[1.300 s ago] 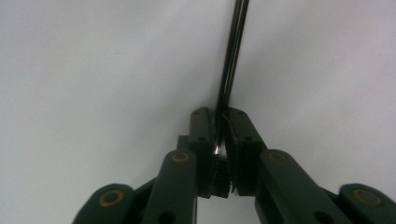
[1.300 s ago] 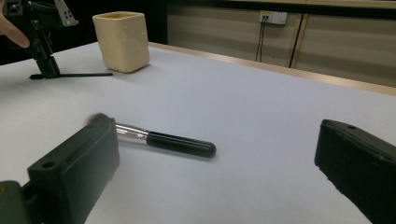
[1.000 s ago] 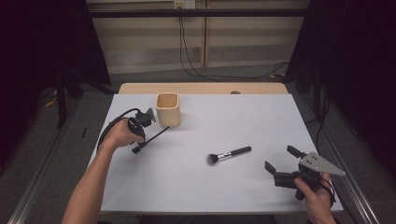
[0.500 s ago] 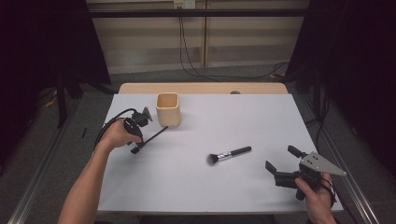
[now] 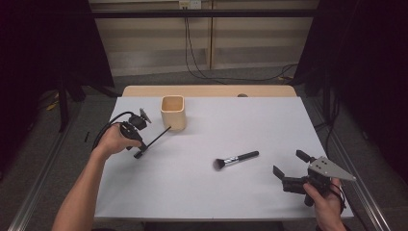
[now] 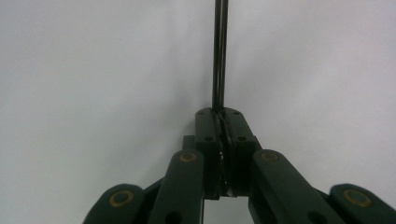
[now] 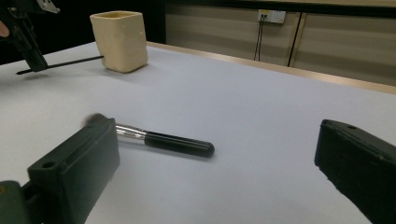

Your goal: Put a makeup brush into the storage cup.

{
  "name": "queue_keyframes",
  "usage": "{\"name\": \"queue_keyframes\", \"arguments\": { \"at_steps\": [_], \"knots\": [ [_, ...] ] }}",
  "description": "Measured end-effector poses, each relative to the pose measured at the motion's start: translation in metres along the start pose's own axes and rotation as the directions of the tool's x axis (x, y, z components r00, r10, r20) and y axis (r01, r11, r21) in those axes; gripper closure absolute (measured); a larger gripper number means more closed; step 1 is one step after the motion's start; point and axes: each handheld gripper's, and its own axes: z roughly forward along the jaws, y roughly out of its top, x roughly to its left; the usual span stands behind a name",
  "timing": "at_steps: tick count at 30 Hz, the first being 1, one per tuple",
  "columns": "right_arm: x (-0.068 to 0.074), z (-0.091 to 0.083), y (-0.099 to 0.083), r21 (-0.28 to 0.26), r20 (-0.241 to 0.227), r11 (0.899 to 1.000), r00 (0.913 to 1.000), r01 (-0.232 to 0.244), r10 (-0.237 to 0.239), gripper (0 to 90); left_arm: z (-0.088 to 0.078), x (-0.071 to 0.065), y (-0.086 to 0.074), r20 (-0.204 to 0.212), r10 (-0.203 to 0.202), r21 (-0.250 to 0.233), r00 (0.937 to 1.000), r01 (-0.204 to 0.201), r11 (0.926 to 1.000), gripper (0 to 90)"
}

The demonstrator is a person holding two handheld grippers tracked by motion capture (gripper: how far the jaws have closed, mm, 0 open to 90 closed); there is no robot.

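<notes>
My left gripper is shut on a thin black stick at the table's left. The stick slants from the jaws toward a cream square cup and ends just short of it. In the left gripper view the jaws press together on the stick, with the gripper over bare white table. A black-handled makeup brush lies flat mid-table. My right gripper stands open at the front right, its jaws apart and aimed at the brush; nothing is between its fingers.
The white table top has a wooden strip along its far edge. In the right gripper view the cup stands far left with the left gripper and its stick beside it. Cables hang behind the table.
My left gripper has risen slightly with the stick still held. The right gripper and the brush have stayed where they were.
</notes>
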Motion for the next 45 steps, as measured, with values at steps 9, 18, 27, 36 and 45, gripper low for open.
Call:
{"name": "queue_keyframes", "arguments": {
  "at_steps": [9,18,27,36,45],
  "knots": [
    [0.000,0.000,0.000,-0.001,0.000,1.000,1.0000,-0.001,0.001,0.0,-0.011,-0.005,-0.012,0.035,0.014,-0.107,0.9993,-0.011,0.9943,86.1],
    [0.000,0.000,0.000,0.000,-0.001,1.000,1.0000,-0.001,0.001,0.0,-0.014,-0.009,-0.022,0.053,0.008,-0.210,0.9986,0.004,0.9776,86.2],
    [0.000,0.001,0.000,0.003,-0.003,1.000,1.0000,0.004,-0.004,0.0,-0.017,-0.018,-0.028,0.041,0.020,-0.307,0.9990,-0.006,0.9517,86.2],
    [0.000,0.001,0.000,0.002,-0.004,1.000,1.0000,0.003,-0.003,0.0,-0.019,-0.019,-0.035,0.060,0.018,-0.459,0.9981,0.012,0.8881,86.1],
    [0.000,0.001,0.000,0.002,-0.004,1.000,1.0000,0.002,-0.002,0.0,-0.020,-0.025,-0.039,0.044,0.027,-0.582,0.9987,0.004,0.8133,86.1]
  ]
}}
